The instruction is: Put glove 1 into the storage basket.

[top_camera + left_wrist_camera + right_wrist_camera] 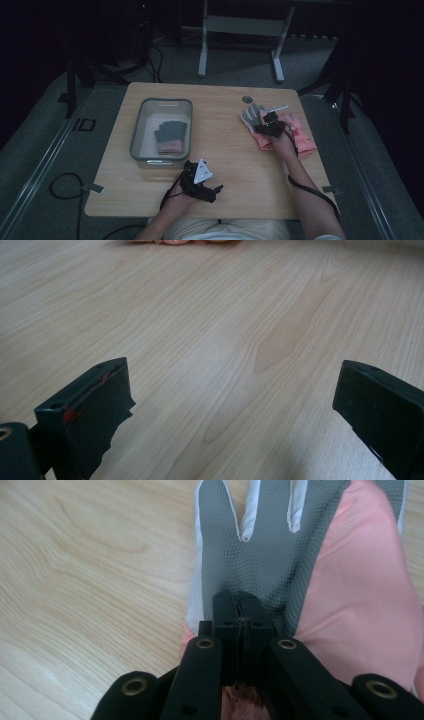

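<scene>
Right gripper view: right gripper [242,612] jaws clenched on grey-and-pink glove [280,545]; left gripper [235,405] jaws released above bare table [210,315].

On my table [225,165] the bin [161,159] sits left of the middle, with one glove [170,136] lying inside it. Well to its right, near the far right corner, a second glove [251,116] lies on a cloth [305,140]. My right gripper [266,124] rests on that glove. My left gripper [212,192] hangs over the near edge, just before the bin and well apart from the right one.
</scene>
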`<state>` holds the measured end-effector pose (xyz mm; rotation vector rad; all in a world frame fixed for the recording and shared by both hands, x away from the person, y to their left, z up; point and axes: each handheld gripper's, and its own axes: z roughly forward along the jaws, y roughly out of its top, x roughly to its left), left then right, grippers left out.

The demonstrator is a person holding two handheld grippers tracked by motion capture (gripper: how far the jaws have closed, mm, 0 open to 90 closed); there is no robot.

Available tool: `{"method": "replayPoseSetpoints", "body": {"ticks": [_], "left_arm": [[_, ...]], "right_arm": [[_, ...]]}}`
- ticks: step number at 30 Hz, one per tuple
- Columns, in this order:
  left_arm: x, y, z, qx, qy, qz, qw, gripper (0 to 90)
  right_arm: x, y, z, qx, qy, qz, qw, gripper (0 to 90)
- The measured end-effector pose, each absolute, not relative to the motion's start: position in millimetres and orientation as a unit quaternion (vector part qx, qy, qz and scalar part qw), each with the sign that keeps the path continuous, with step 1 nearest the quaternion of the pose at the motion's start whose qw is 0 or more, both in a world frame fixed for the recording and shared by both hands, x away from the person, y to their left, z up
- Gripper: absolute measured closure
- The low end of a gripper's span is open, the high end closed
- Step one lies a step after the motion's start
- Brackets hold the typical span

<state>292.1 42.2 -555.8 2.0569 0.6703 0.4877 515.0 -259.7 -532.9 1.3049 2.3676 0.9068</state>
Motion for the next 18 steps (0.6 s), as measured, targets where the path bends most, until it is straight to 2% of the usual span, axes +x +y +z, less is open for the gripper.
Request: {"method": "replayPoseSetpoints", "body": {"ticks": [5, 10, 18], "left_arm": [[291.5, 43.8, -557.2, 0.831, 0.269, 0.191, 0.447, 2.0], [292.8, 40.2, -559.5, 0.838, 0.259, 0.183, 0.443, 2.0], [293.3, 37.5, -562.2, 0.840, 0.258, 0.169, 0.447, 2.0]], "right_arm": [[500.1, -258.5, -512.2, 0.470, 0.801, 0.340, 0.152, 88.9], [469.2, -261.3, -482.3, 0.488, 0.762, 0.402, 0.142, 88.9], [414.0, -246.3, -436.7, 0.503, 0.728, 0.425, 0.190, 89.0]]}}
